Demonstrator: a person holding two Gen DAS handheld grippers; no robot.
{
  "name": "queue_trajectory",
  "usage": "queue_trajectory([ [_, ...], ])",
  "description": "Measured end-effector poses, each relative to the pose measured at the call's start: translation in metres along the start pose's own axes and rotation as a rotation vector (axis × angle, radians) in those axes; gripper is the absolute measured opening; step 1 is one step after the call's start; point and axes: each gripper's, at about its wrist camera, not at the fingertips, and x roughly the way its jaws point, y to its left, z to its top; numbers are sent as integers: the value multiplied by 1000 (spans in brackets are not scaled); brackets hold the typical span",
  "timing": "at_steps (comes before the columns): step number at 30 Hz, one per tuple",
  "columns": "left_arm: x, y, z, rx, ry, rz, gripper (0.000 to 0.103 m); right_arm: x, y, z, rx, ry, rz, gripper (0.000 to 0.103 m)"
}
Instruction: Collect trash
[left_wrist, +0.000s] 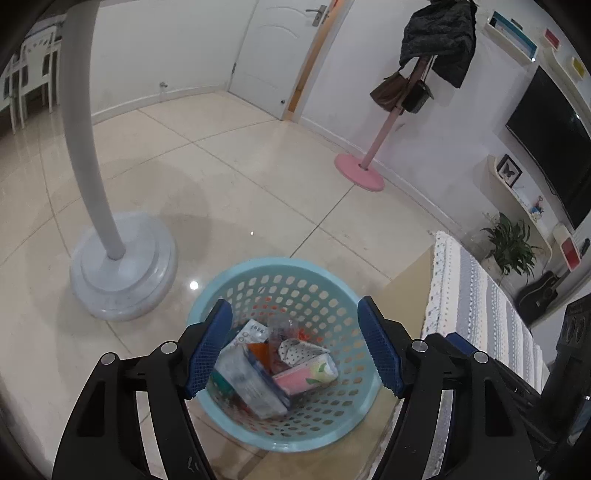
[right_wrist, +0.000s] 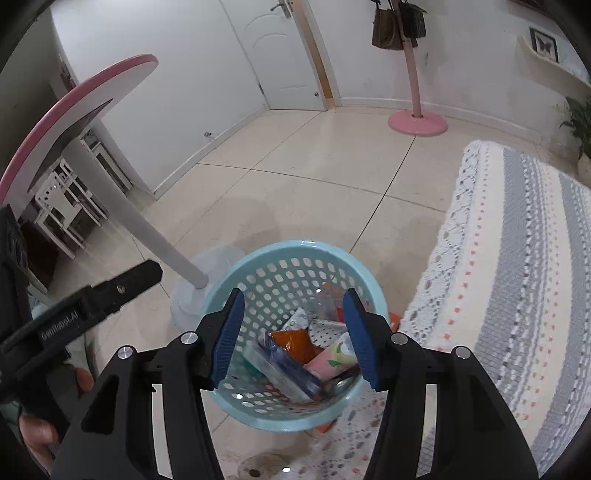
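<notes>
I am holding both grippers over one blue basket (left_wrist: 284, 288) that is standing on the floor between the table base (left_wrist: 122, 273) and the covered couch (right_wrist: 517, 266). My left gripper (left_wrist: 295, 347) is gaping wide, gripping nothing. My right gripper (right_wrist: 295, 339) is standing about half open, also empty. The left gripper's arm is reading "GenRobot.AI". Several wrappers (right_wrist: 295, 343) are lying in the basket; their print is too blurred to read.
</notes>
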Motion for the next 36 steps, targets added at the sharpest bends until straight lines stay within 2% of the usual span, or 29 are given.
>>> queue_trajectory([
  [3,-7,-7,-1,10,-20,-13,69,-10,3,-3,-43,-13,-39,52],
  [10,-34,-34,-8,67,-101,-27,69,-44,-2,-10,-74,-43,-56,52],
  [12,-43,-41,-12,75,-113,-64,69,-61,-7,-14,-85,-63,-67,52],
  [14,-55,-50,-19,89,-131,-96,69,-80,-9,-19,-110,-97,-113,52],
  [20,-81,-84,-50,202,-179,-108,69,-139,-27,-48,-147,-177,-211,52],
  [28,-121,-116,-78,252,-225,-52,72,-193,-41,-92,-121,-251,-313,52],
  [32,-129,-131,-102,290,-276,27,77,-213,-44,-107,-92,-315,-338,52],
  [36,-122,-137,-120,268,-330,97,82,-223,-47,-120,-91,-385,-436,54],
])
